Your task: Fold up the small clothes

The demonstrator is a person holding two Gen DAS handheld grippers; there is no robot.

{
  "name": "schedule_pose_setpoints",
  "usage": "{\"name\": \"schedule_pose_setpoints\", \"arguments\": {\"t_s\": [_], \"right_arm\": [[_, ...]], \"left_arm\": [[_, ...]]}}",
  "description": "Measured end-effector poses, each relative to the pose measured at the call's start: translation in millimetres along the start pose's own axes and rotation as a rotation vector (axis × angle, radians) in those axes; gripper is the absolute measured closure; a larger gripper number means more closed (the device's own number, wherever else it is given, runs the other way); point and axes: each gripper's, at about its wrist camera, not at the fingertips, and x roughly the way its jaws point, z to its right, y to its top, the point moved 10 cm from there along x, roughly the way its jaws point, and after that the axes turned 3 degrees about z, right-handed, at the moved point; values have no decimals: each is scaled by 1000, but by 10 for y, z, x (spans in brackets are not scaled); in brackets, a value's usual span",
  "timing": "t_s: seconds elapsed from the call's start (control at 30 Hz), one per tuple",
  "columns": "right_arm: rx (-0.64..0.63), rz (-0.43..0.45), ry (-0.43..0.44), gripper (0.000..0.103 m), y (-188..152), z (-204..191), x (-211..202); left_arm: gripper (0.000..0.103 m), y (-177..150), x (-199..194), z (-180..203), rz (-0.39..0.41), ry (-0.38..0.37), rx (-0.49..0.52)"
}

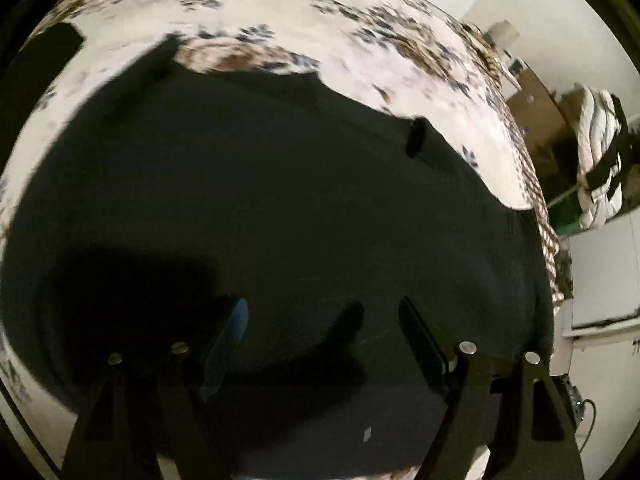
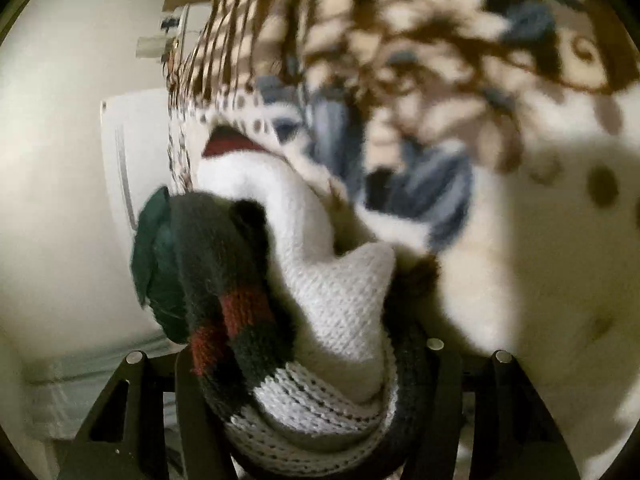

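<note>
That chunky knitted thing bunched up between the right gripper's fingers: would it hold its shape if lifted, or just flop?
The knitted garment would probably flop: it already lies bunched in soft folds between the right gripper fingers. Its thick, fuzzy yarn suggests it is unlikely to slip. It looks bulky but probably light for its size.

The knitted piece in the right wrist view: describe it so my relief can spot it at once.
Start at the floral bedspread, then look down to the right gripper. Bunched between its fingers is the knitted garment: chunky white knit with dark green and red stripes, unlike the flat, printed blue and brown cover behind.
</note>
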Motion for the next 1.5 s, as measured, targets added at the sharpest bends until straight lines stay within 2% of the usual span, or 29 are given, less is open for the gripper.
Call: {"name": "schedule_pose_setpoints", "arguments": {"t_s": [0.07,0.17,0.2,0.27,0.37,0.4,0.47,0.57,0.77,0.97,1.07,1.17,1.3,1.4,1.5], "right_arm": [[-21,-13,4,28,0,-30,61],[-13,-25,13,20,12,-48,213],[0,-25,20,19,23,-39,234],[20,-15,30,17,32,-15,250],[16,3,52,16,28,-18,318],[11,8,53,18,18,27,264],[-1,19,41,41,-18,32,238],[-50,44,21,51,-117,-78,124],[-286,110,-52,57,-301,-648,-43],[-527,160,-115,60,-616,-1273,-79],[-639,169,-152,60,-845,-1553,-57],[-756,166,-179,61,-1113,-1776,-19],[-953,140,-210,61,-1664,-2167,199],[-1125,91,-222,61,-2300,-2406,476],[-1300,9,-241,62,-3150,-2503,862]], "left_arm": [[26,-41,60,115,-11,-1,29],[25,-153,224,147,-45,39,61],[25,-195,312,126,-55,60,78],[18,-222,365,146,-49,74,111],[16,-250,384,207,-49,110,160],[16,-249,385,207,-48,115,162],[16,-250,378,202,-48,113,156],[16,-276,366,188,-48,116,162],[16,-284,345,162,-53,101,153],[16,-296,277,113,-68,48,113],[16,-274,111,-2,-67,5,35],[16,-201,-197,-291,-29,-30,-79],[16,-84,-785,-997,69,-20,-231],[16,-52,-1174,-1623,133,19,-343],[16,-74,-1544,-2222,190,53,-444]]}}
